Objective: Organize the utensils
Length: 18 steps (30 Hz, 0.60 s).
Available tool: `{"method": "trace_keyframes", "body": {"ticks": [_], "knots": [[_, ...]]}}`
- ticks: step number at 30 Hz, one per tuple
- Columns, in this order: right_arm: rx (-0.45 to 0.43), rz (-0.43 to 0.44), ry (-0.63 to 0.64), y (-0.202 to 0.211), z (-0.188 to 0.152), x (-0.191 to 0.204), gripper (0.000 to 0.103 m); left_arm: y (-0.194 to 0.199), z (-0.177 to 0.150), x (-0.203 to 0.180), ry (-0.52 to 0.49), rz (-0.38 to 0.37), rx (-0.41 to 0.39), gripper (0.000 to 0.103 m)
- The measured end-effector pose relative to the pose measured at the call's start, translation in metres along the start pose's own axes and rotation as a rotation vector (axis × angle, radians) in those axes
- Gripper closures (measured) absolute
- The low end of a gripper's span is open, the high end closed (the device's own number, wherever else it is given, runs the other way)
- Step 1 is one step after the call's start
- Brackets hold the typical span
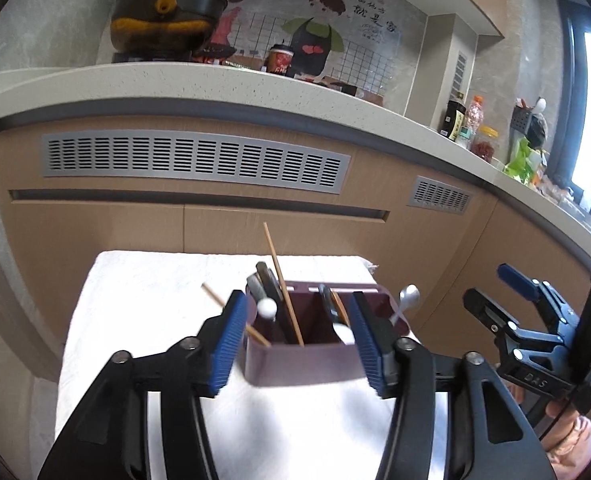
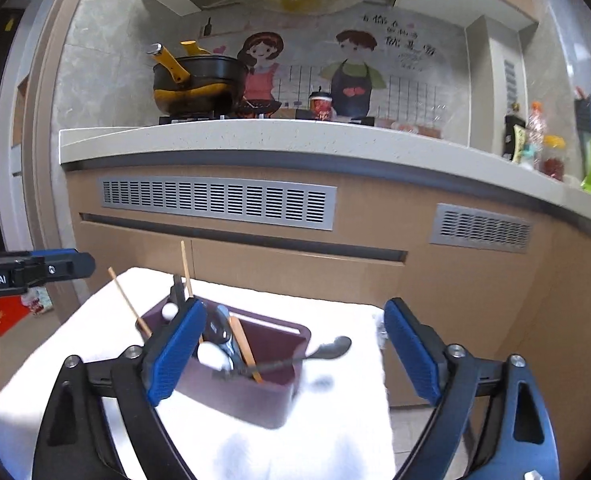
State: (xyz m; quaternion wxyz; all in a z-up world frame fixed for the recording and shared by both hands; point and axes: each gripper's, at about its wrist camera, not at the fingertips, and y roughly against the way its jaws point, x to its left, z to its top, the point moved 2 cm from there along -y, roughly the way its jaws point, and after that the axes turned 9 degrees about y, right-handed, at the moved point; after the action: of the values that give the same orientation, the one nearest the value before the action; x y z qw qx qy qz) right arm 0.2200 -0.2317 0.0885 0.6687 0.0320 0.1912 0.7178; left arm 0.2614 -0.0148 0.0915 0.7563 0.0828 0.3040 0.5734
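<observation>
Standing on the white cloth (image 1: pixel 143 292), the maroon holder (image 1: pixel 295 364) keeps chopsticks (image 1: pixel 283 284) upright, a metal spoon (image 2: pixel 315 354) leaning rightward; left gripper (image 1: pixel 295 340) and right gripper (image 2: pixel 291 356) gape, empty.

A home kitchen. A black-and-yellow pot (image 2: pixel 199 80) sits on a stove atop the speckled surface (image 2: pixel 255 136). Sauce bottles (image 1: pixel 461 122) stand near cartoon cook wall tiles (image 2: pixel 351 72).

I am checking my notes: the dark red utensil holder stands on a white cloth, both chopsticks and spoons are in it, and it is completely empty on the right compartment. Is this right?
Not quite. The right compartment is not empty: in the right wrist view the utensil holder has a metal spoon leaning out of that side. The rest holds: it stands on the white cloth, with chopsticks in it.
</observation>
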Motion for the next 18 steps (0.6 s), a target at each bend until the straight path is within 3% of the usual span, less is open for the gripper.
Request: {"method": "trace_keyframes", "body": {"ticks": [3, 6, 13, 18], "knots": [[0.006, 0.007, 0.009, 0.024, -0.009, 0.009, 0.001, 0.019, -0.018, -0.002, -0.009, 0.03, -0.015, 0.04], [0.037, 0.002, 0.026, 0.049, -0.026, 0.024, 0.001, 0.038, -0.046, -0.003, -0.025, 0.079, -0.032, 0.033], [0.194, 0.017, -0.013, 0.07, -0.08, 0.051, 0.001, 0.067, -0.11, -0.004, -0.04, 0.176, 0.008, 0.013], [0.211, 0.001, -0.08, 0.084, -0.098, 0.046, 0.001, 0.083, -0.13, -0.006, -0.01, 0.22, -0.014, 0.009]]}}
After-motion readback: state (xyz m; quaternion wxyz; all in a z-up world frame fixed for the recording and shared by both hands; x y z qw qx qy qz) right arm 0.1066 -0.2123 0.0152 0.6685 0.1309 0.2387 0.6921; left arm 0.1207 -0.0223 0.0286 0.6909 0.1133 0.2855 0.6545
